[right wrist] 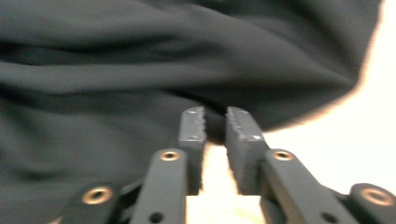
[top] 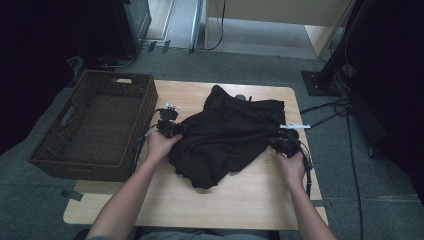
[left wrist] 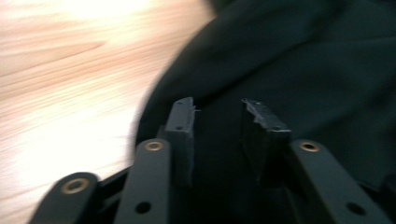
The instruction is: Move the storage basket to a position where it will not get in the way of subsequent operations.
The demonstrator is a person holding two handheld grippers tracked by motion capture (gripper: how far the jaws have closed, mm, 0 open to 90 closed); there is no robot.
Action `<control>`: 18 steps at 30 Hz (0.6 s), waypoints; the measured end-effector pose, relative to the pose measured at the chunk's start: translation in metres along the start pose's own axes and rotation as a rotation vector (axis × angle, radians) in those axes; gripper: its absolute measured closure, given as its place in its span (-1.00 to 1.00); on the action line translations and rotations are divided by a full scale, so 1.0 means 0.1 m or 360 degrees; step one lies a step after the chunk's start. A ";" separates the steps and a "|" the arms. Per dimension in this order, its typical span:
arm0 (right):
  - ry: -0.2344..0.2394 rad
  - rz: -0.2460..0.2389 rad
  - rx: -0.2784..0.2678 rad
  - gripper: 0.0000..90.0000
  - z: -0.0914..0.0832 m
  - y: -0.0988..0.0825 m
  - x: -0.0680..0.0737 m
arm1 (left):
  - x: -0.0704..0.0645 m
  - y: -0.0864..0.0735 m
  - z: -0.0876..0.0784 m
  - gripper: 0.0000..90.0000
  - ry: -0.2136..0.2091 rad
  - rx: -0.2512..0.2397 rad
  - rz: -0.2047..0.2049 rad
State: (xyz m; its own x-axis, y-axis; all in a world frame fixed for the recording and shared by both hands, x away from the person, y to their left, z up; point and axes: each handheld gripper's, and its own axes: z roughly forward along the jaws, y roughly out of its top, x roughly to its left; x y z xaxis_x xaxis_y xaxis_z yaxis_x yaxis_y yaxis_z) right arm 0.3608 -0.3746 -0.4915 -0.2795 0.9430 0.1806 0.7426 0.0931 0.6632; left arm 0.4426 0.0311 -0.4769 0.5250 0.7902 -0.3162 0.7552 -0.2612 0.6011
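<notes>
Right gripper [right wrist: 215, 116]: jaws a narrow gap apart, empty, table showing between them; tips at the garment's near edge, likely to catch it.
Left gripper [left wrist: 217, 109]: jaws partly open, nothing pinched; dark cloth lies under and ahead of them.
Black garment [top: 227, 135]: bunched between both grippers mid-table, seemingly for folding.
Wicker basket [top: 95, 125]: beyond the left gripper's outer side, probably the destination.

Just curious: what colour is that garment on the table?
Black garment; clearest in the high view.
</notes>
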 end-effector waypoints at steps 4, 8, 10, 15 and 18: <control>0.0106 -0.0083 -0.0025 0.38 0.01 0.02 0.29 | -0.15 -0.02 -0.10 0.22 -0.0056 -0.0002 0.0077; 0.0284 -0.0213 0.0018 0.05 0.09 -0.03 0.77 | -0.29 -0.14 -0.18 0.02 -0.0099 0.0035 0.0125; 0.0353 -0.0264 0.0058 -0.03 0.12 -0.09 0.94 | -0.30 -0.20 -0.19 -0.02 -0.0122 0.0047 0.0108; 0.0449 -0.0348 0.0109 -0.13 0.19 -0.19 1.19 | -0.30 -0.31 -0.13 -0.03 -0.0099 0.0095 0.0140; 0.0386 -0.0429 0.0131 -0.04 0.29 -0.26 1.27 | -0.28 -0.40 -0.06 0.29 -0.0052 0.0157 0.0184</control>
State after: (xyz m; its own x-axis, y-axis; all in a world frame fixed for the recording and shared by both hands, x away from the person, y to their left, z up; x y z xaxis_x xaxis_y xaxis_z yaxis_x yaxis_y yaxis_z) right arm 0.3239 -0.2477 -0.5068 -0.6005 0.7790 0.1805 0.6662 0.3626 0.6517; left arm 0.3957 0.0226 -0.4876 0.6220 0.7336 -0.2738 0.7230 -0.4038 0.5605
